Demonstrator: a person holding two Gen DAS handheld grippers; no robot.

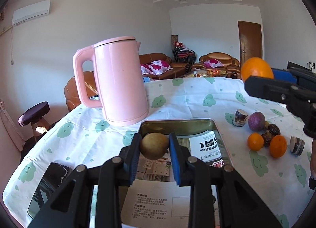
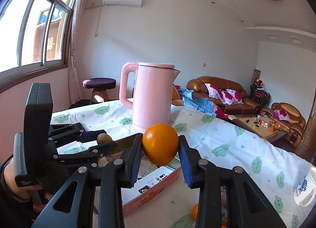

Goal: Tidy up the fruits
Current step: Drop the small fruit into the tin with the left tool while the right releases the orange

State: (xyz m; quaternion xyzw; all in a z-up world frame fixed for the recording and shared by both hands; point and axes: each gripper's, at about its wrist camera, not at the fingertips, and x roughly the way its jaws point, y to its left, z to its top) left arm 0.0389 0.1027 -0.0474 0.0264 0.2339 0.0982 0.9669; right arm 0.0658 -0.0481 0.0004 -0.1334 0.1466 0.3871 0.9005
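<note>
Phone [image 1: 53, 174]: lying flat on the tablecloth [image 1: 83, 133] at the far left, near the table's edge.
Kettle [image 1: 120, 81]: standing upright on the cloth, handle facing left, just behind the tin box.
Left gripper [image 1: 155, 146]: its blue pads are pressing on either side of a brownish-green fruit [image 1: 154, 146], clamping it and holding it above the near part of the tin box.
Tin box [image 1: 177, 125]: sitting open on the cloth in front of the kettle; printed paper is lining its floor.
Loose fruit: lying on the cloth right of the box, clear of it, are a purple fruit [image 1: 256, 121], two small oranges [image 1: 255, 141], some dark wrinkled pieces and two short cut stalk sections [image 1: 241, 117].
Right gripper [image 2: 160, 145]: its pads are gripping a large orange [image 2: 160, 144] from both sides, carrying it in the air over the box's right rim.
Mug [image 2: 305, 190]: resting at the right edge of the table, well apart from the box.
</note>
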